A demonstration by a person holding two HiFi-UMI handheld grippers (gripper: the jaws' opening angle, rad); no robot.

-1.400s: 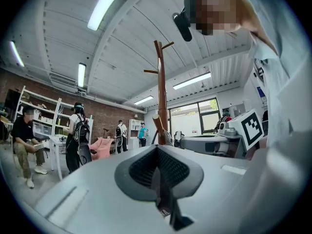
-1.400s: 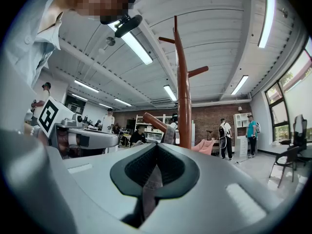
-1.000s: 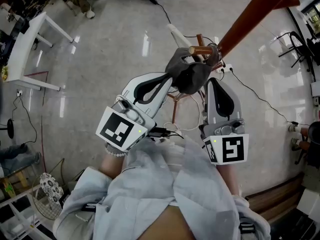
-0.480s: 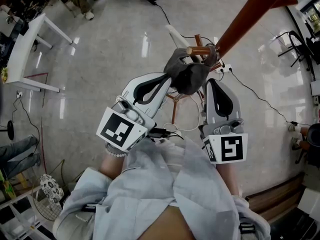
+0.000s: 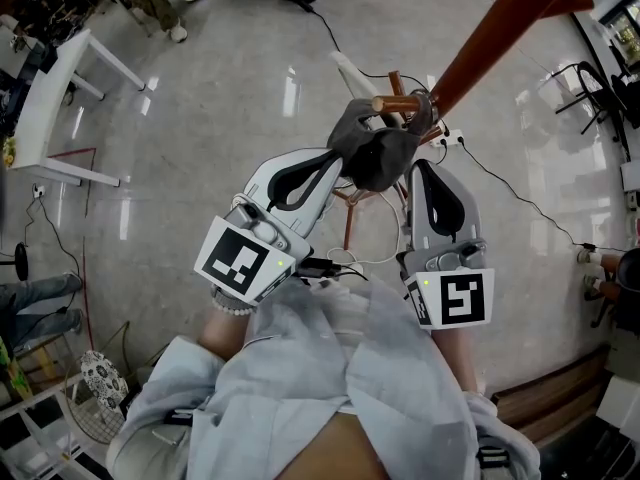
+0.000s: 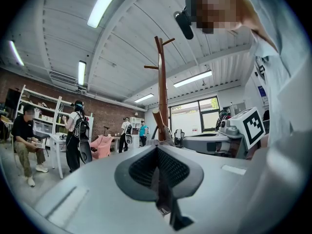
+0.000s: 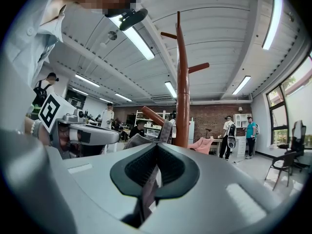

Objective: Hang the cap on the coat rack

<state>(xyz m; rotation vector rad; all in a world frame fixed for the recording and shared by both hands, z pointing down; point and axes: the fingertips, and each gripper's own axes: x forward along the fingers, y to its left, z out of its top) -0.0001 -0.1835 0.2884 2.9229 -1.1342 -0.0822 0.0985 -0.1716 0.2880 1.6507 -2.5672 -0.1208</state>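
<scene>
Tally: 1 cap (image 5: 375, 150); 1 coat rack (image 5: 500, 26); 2 in hand: left hand-held gripper (image 5: 345, 165), right hand-held gripper (image 5: 416, 165).

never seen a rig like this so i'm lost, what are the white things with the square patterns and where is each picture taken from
There is no robot here: a person holds a two-jaw tool in each hand. The white bodies with square markers are the left gripper and the right gripper. One picture comes from a camera on the person's head, looking down at the pale floor, where a white table stands. The other two come from cameras riding on each gripper, looking along its jaws. Both grippers are shut on a grey cap, pinching its fabric, and hold it at a peg of the brown wooden coat rack. Whether it already hangs there, I cannot tell.
</scene>
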